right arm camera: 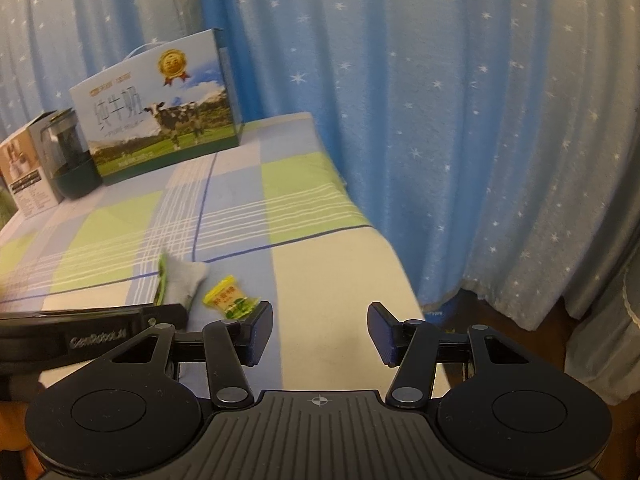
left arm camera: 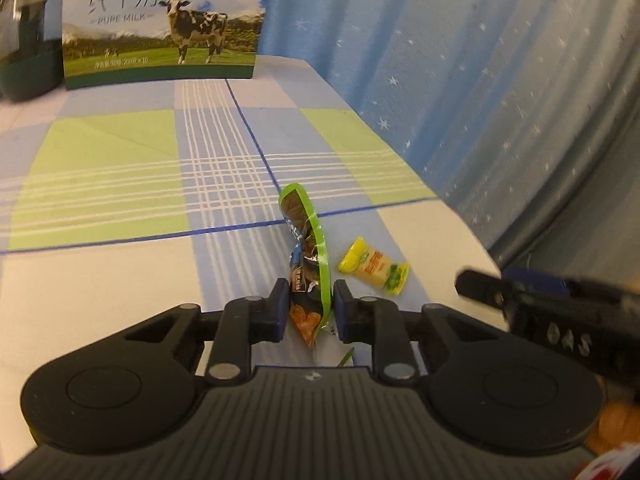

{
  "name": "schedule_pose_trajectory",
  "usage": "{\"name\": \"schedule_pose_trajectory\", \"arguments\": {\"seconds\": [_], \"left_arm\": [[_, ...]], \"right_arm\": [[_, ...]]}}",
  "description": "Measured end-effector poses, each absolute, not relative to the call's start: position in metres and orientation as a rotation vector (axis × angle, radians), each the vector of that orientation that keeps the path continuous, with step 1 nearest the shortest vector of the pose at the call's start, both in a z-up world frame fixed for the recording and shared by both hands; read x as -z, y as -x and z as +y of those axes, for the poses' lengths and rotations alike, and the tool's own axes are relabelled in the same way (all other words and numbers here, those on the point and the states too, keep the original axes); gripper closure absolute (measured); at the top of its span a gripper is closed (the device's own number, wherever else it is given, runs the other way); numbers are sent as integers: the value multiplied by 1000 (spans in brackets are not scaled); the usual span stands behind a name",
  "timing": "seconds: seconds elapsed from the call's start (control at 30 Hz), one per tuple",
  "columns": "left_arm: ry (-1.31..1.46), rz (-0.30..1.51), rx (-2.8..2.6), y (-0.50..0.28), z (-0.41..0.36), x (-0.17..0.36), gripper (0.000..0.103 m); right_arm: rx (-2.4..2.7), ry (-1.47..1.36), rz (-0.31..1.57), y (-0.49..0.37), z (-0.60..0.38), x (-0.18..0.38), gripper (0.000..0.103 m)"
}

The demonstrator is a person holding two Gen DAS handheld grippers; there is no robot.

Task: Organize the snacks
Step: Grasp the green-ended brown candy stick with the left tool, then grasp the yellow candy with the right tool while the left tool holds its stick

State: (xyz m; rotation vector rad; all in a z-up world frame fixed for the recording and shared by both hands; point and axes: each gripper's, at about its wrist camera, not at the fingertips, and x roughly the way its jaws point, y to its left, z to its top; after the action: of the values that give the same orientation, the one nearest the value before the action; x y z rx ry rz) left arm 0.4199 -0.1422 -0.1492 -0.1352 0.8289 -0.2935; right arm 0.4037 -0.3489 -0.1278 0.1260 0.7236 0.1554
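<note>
Clamped between the left gripper's (left arm camera: 307, 307) pads: a green-edged snack packet (left arm camera: 306, 256), standing on edge.

Angled down over the checked tablecloth (left arm camera: 120, 184), near its right edge. Just right of the packet, touching nothing: a yellow wrapped candy (left arm camera: 374, 265), its print too small to read. Far beyond the packet, against the star-dotted blue curtain (left arm camera: 460, 80): a milk carton box (left arm camera: 164, 20) lettered "纯牛奶" and "PURE MILK" above a cow and a gold medal. Right gripper (right arm camera: 320, 330) tilted down just right of the candy, jaws parted, empty; "GenRobot" seemingly printed along the left gripper's side.
</note>
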Motion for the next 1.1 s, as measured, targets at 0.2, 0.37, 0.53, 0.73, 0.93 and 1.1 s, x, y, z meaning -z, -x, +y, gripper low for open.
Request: {"name": "schedule_pose_trajectory", "arguments": {"seconds": [0.2, 0.37, 0.53, 0.73, 0.93, 1.1], "left_arm": [[53, 819, 277, -390, -107, 142, 82], [71, 830, 236, -362, -73, 140, 82], [72, 835, 234, -350, -61, 142, 82], [74, 824, 231, -348, -62, 142, 82], [78, 820, 211, -348, -63, 142, 79], [73, 822, 203, -350, -64, 142, 76]], "right_arm": [[-247, -87, 701, -416, -329, 132, 50], [-341, 5, 699, -430, -306, 144, 57], [-370, 56, 704, -439, -294, 155, 63], [-381, 110, 698, -439, -284, 160, 72], [-373, 88, 725, -438, -283, 158, 74], [-405, 110, 738, -434, -274, 155, 74]]}}
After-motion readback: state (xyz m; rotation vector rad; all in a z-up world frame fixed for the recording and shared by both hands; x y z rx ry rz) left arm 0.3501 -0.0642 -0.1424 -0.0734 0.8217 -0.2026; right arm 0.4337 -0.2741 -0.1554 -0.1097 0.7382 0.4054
